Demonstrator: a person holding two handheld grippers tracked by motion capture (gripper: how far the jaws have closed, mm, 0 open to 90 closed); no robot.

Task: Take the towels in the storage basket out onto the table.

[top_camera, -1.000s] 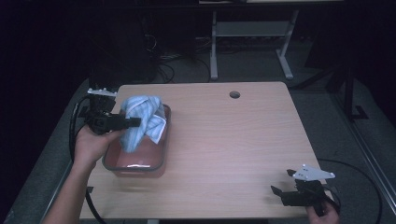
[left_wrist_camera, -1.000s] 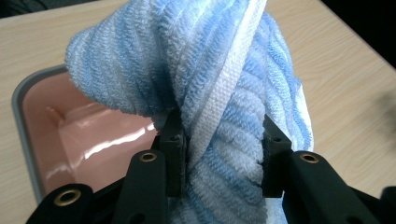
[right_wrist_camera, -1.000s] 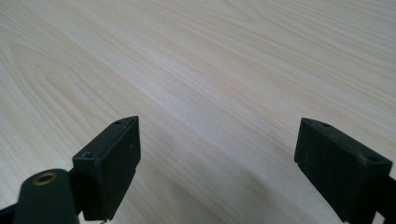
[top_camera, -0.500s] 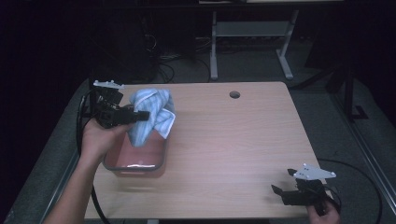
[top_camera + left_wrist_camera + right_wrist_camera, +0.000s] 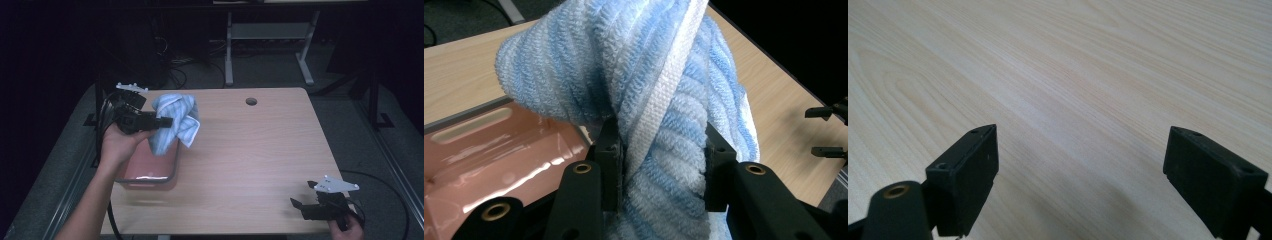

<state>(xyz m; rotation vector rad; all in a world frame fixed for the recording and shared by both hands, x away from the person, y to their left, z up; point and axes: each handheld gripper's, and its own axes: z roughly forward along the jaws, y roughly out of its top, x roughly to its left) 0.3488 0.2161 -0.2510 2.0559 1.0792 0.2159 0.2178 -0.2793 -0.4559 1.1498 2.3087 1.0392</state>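
my left gripper [image 5: 659, 165] is pinching a bunched fold of the blue-and-white striped terry towel [image 5: 659, 100], jaws pressed into the pile on both sides. in the high view that gripper [image 5: 162, 121] holds the towel [image 5: 175, 122] in the air over the far end of the clear, pink-tinted plastic tub [image 5: 150, 170], with the cloth drooping toward the tub's rim and the wood at about 4 o'clock of the jaws.

i judge the towel to be light, soft and completely limp: it folds wherever it is unsupported, and the loop pile gives good friction, so slipping is unlikely. a grip on a thick gathered bunch like this one is secure; a single edge or the flat white hem [image 5: 659, 107] would be thinner and easier to lose. nothing fragile about it, though loose corners will drag and can snag on the tub rim.

the tub [image 5: 499, 150] sits just under and beside the jaws, at 8 o'clock in the left gripper view, glossy and probably light enough to shift if the cloth catches it. the pale wooden table [image 5: 260, 150] is bare toward 3 o'clock, apart from a small round cable hole [image 5: 251, 101] at the far edge. my right gripper [image 5: 303, 208] rests at the near right corner, well apart, its jaws spread over bare wood [image 5: 1073, 75] with nothing between them.
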